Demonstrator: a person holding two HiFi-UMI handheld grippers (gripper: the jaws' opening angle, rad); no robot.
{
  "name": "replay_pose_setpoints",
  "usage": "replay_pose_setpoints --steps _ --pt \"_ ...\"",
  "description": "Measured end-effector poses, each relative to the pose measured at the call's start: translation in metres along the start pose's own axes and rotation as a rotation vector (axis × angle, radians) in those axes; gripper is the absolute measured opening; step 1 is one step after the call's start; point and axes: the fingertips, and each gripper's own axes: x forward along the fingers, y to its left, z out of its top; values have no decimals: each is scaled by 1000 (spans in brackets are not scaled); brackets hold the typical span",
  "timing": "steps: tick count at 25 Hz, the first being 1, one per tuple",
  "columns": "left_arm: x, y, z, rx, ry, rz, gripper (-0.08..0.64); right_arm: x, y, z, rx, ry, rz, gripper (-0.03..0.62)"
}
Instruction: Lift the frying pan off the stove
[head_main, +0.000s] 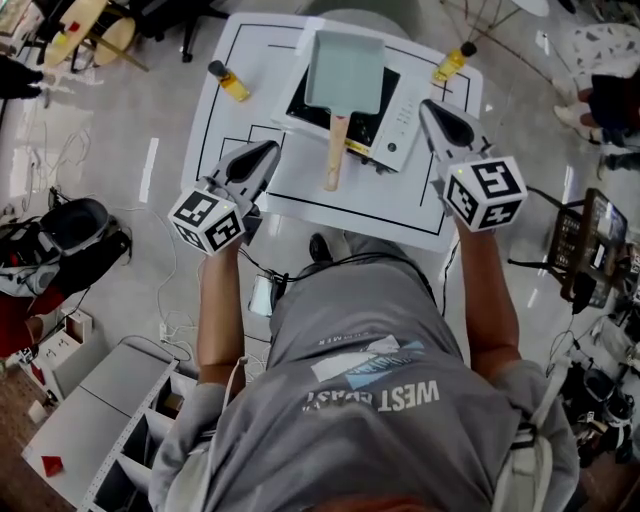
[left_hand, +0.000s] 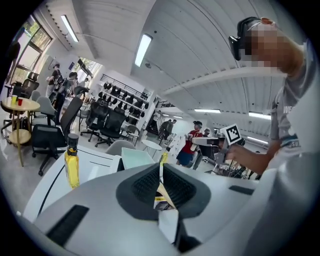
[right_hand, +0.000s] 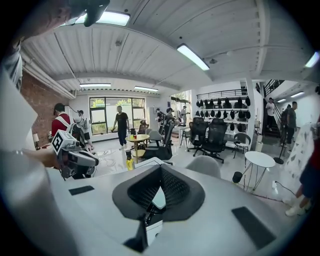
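Note:
A pale green rectangular frying pan (head_main: 345, 70) rests on the black-and-white stove (head_main: 397, 122), its wooden handle (head_main: 336, 150) pointing toward me. My left gripper (head_main: 270, 150) hovers over the white table (head_main: 300, 195), left of the handle and apart from it, jaws shut and empty. My right gripper (head_main: 428, 106) hangs by the stove's right edge, also shut with nothing in it. In the left gripper view the shut jaws (left_hand: 160, 167) point toward the pan (left_hand: 136, 158). The right gripper view shows its pads (right_hand: 172, 187) closed together.
Two yellow oil bottles stand on the table, one at the back left (head_main: 230, 82) and one at the back right (head_main: 452, 62). Office chairs, a small round table (right_hand: 260, 160) and several people fill the room around. A white shelf unit (head_main: 110, 420) lies on the floor at my left.

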Motion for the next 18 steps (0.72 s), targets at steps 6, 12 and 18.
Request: replay_pose_setpoints --steps 6,12,18 --pt "17 7 -12 -41 28 -35 5 12 -4 -4 9 15 2 11" --pt "38 7 -24 -58 59 -78 21 22 -8 -10 15 22 10 11" --pt "55 7 -37 -87 87 -101 39 25 -15 -18 28 35 10 11"
